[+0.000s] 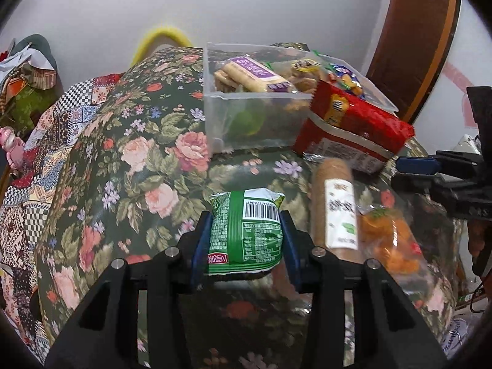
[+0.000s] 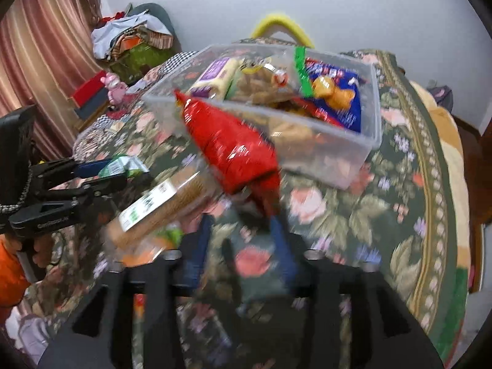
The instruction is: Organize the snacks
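White wall (image 1: 276, 9) behind a floral cloth (image 1: 138, 153); wooden door (image 1: 412, 46) right of it, pink curtain (image 2: 40, 46) left.

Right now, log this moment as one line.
left gripper: shut on green packet | right gripper: open | red packet: leaning on clear bin

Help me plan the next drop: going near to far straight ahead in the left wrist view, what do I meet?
left gripper holding the green snack pack → bare floral tablecloth → clear plastic bin → white wall.
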Motion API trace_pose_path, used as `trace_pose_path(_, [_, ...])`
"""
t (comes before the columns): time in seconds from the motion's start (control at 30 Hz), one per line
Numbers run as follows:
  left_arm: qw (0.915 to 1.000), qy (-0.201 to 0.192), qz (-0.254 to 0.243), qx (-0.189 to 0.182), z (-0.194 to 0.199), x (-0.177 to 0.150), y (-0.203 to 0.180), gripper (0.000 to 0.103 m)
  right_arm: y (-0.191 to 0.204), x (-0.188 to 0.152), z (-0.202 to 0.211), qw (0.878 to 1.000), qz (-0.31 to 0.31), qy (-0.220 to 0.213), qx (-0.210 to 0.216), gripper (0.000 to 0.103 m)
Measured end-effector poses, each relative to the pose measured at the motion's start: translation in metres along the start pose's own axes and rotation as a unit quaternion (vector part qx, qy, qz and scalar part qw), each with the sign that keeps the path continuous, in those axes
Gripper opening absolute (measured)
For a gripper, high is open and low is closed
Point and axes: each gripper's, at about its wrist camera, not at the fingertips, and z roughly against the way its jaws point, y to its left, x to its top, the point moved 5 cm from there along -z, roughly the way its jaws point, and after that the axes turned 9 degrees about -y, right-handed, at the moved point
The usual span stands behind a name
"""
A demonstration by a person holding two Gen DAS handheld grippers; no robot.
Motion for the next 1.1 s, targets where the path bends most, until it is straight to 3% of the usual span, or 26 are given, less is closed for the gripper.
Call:
trace_pose_path(0.1, [1.0000, 0.003, -0.001, -0.007, 0.004, -0.007, -0.008, 0.043, 0.009, -0.004, 0.008, 1.000, -0.016, -0.005, 0.013, 0.072])
trace_pose_path(0.2, [0.9999, 0.008, 0.001, -0.015, 0.007, -0.016, -0.014, 0.043, 0.025, -0.010, 0.006, 0.999, -0.026, -0.002, 0.022, 0.079])
trace_pose_path(0.37, [0.9998, 0.017, 0.001, -0.013, 0.007, -0.026, -0.018, 0.043, 0.039, -0.022, -0.011, 1.000, -0.019, 0.011, 0.008, 0.079])
trace_pose_path(0.63, [0.9997, 0.021, 0.002, 0.015, -0.003, -0.035, -0.010, 0.043, 0.024, -0.035, -0.014, 0.998, -0.049, 0.028, 0.009, 0.079])
trace_pose_path(0.7, [0.9997, 0.017, 0.010, 0.017, -0.007, -0.035, -0.009, 0.043, 0.020, -0.037, -0.018, 0.997, -0.070, 0.031, 0.020, 0.074])
trace_pose_path(0.77, [0.9997, 0.011, 0.010, 0.020, -0.008, -0.034, -0.009, 0.043, 0.019, -0.035, -0.016, 0.997, -0.069, 0.023, 0.017, 0.059])
trace_pose_path(0.9, [0.9998, 0.007, 0.008, 0.019, -0.007, -0.031, -0.008, 0.042, 0.017, -0.031, -0.012, 0.998, -0.067, 0.008, 0.016, 0.051])
trace_pose_path(1.1, [0.9993, -0.011, 0.022, 0.027, 0.003, -0.018, 0.000, 0.041, 0.013, -0.032, 0.007, 0.999, -0.039, -0.004, 0.006, 0.049])
